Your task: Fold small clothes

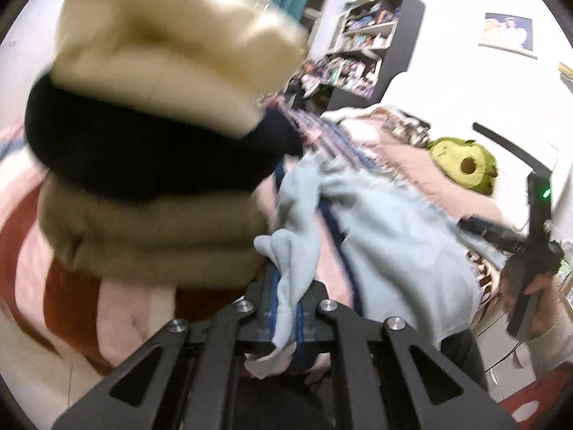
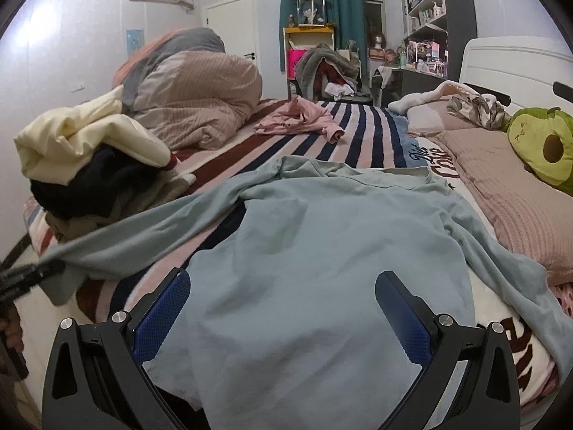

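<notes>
A light blue long-sleeved shirt (image 2: 322, 243) lies spread on the striped bed (image 2: 358, 132), its hem toward me. My right gripper (image 2: 283, 308) is open, its blue pads (image 2: 163, 317) on either side of the hem, just above the cloth. My left gripper (image 1: 286, 308) is shut on the end of the shirt's left sleeve (image 1: 293, 236), which bunches between its fingers. In the right wrist view that sleeve (image 2: 118, 236) stretches left to the left gripper at the frame's edge. In the left wrist view the right gripper (image 1: 530, 251) shows at the right, in a hand.
A stack of cream, black and tan clothes (image 1: 154, 136) stands close on the left, also in the right wrist view (image 2: 89, 165). A pink garment (image 2: 297, 118) lies farther up the bed. A rolled duvet (image 2: 193, 96), a pillow (image 2: 508, 193) and an avocado plush (image 2: 544, 143) lie around.
</notes>
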`<action>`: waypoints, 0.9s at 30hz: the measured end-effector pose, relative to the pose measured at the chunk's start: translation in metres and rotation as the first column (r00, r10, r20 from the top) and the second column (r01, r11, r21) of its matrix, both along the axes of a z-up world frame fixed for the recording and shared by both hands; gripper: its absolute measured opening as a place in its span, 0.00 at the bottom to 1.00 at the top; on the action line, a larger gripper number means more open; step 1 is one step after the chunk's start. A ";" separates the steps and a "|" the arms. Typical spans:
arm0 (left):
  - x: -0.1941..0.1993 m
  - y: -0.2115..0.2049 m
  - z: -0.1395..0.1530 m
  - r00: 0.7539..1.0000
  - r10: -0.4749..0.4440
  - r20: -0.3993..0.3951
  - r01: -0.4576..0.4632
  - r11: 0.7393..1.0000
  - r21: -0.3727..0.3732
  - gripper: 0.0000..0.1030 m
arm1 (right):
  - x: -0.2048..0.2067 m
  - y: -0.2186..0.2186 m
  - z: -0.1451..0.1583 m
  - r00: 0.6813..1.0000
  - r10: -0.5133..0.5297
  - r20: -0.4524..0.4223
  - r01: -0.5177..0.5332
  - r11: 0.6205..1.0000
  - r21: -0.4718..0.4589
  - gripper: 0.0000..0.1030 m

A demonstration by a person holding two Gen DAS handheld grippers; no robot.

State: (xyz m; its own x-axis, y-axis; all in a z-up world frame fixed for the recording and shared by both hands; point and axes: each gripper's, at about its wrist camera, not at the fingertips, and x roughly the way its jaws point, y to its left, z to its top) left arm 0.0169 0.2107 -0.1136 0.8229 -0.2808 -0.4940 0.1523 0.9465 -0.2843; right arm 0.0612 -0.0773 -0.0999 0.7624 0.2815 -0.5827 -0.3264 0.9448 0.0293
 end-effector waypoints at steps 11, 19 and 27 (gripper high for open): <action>0.034 -0.085 0.108 0.968 -0.081 0.239 0.058 0.993 0.099 0.04 | -0.012 -0.061 -0.002 1.000 0.004 -0.003 -0.004 0.996 0.092 1.00; 0.078 -0.219 0.130 0.932 -0.300 0.203 0.277 0.951 0.136 0.04 | -0.012 -0.137 -0.006 0.997 -0.077 0.006 0.075 0.989 0.124 1.00; 0.101 -0.331 0.053 0.876 -0.477 -0.073 0.483 0.869 0.106 0.04 | -0.005 -0.199 -0.025 0.983 -0.184 -0.023 0.185 0.968 0.167 1.00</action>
